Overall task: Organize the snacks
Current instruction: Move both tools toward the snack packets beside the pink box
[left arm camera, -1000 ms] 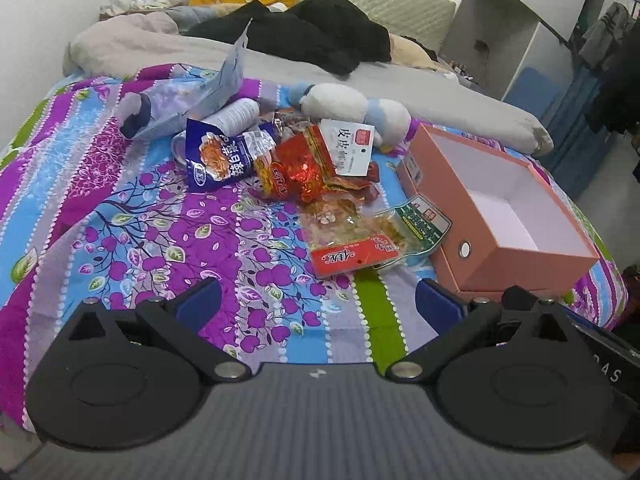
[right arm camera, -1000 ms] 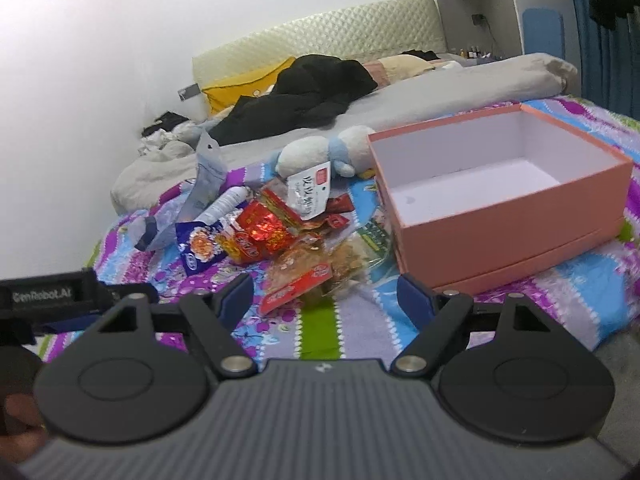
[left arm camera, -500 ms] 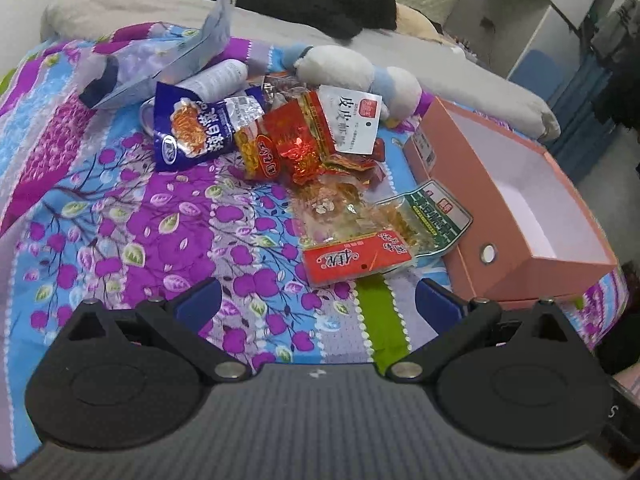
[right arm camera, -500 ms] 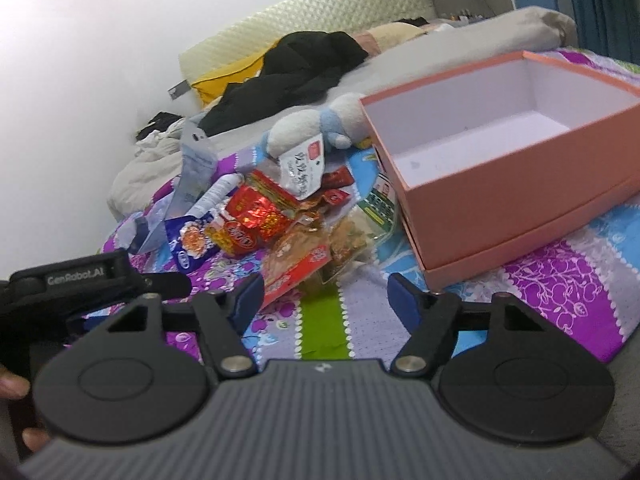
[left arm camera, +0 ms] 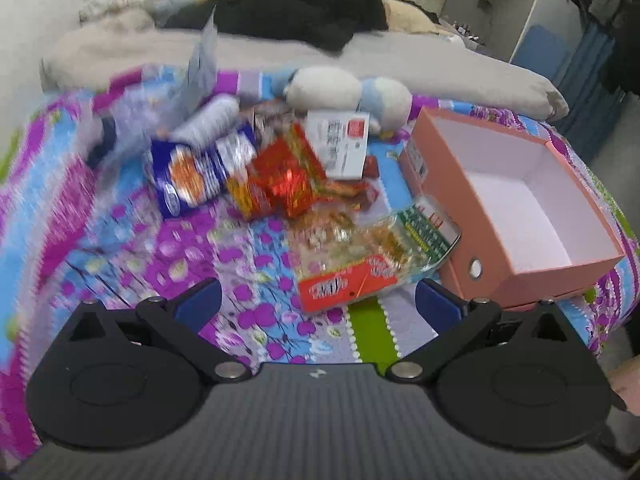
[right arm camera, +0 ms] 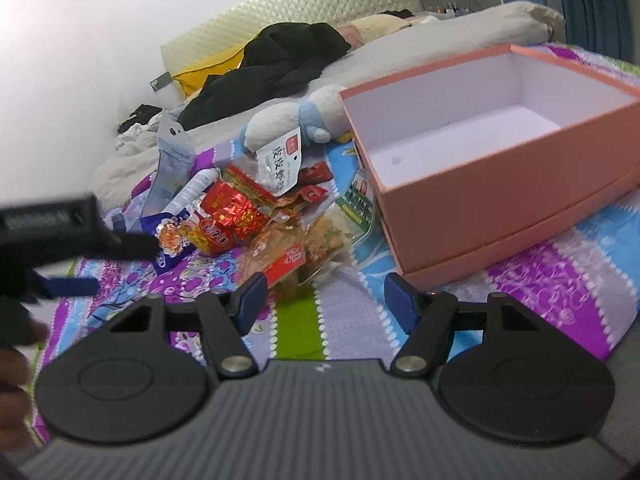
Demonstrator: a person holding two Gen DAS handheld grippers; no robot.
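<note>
My left claw (left arm camera: 318,300) and right claw (right arm camera: 322,294) both released, empty. Snack pile (left arm camera: 280,184) blurred, labels unreadable. Pink box (right arm camera: 500,168) cut off right.

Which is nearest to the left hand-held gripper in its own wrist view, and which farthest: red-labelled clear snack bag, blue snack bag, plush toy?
From the left hand-held gripper:
1. Red-labelled clear snack bag, just ahead, right of centre.
2. Blue snack bag, farther back on the left.
3. Plush toy, at the back, behind the pile.

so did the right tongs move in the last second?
Yes. The right tongs moved forward and lower toward the snack pile; the pink box looms larger.
</note>
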